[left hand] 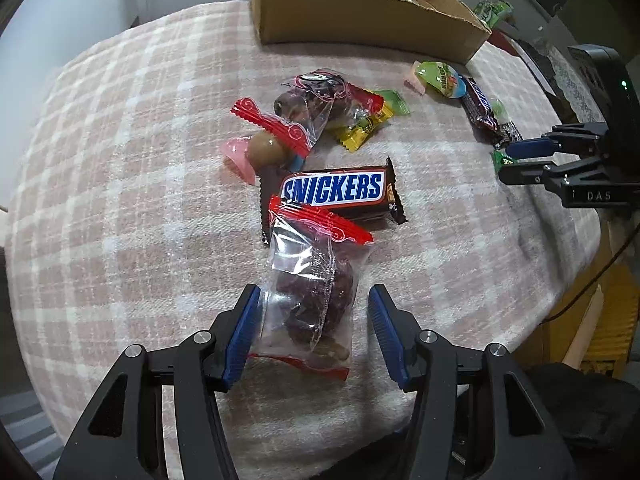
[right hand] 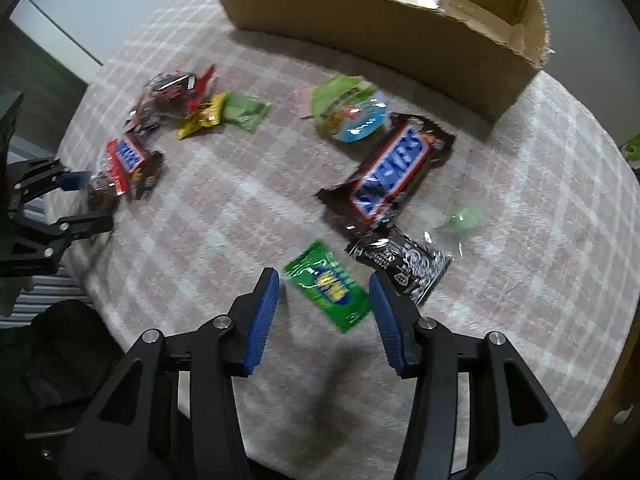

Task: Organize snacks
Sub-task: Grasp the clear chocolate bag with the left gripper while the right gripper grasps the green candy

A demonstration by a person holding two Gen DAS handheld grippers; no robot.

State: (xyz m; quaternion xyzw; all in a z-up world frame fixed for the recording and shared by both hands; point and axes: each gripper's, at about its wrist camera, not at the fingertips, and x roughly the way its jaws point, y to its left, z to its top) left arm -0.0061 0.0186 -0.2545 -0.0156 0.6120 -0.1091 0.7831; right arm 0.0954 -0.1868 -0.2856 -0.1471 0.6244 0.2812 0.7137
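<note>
A clear date packet with red ends [left hand: 312, 304] lies on the checked cloth between the pads of my left gripper [left hand: 314, 332]. The left pad touches its edge, the right pad stands apart, so the gripper is open. Just beyond it lies a Snickers bar [left hand: 336, 190]. In the right wrist view a small green packet [right hand: 328, 286] lies flat between the pads of my right gripper [right hand: 324, 316], which is open around it and does not press on it. A second Snickers bar [right hand: 396, 168] and a dark wrapped sweet [right hand: 400, 264] lie just past it. The cardboard box [left hand: 360, 12] stands at the back.
More snacks sit mid-table: another clear date packet [left hand: 308, 100], a yellow packet [left hand: 364, 124], a pink jelly cup [left hand: 252, 152] and a green-lidded cup [right hand: 350, 110]. The box [right hand: 380, 28] holds a pink-printed bag. The table edge drops off at the right.
</note>
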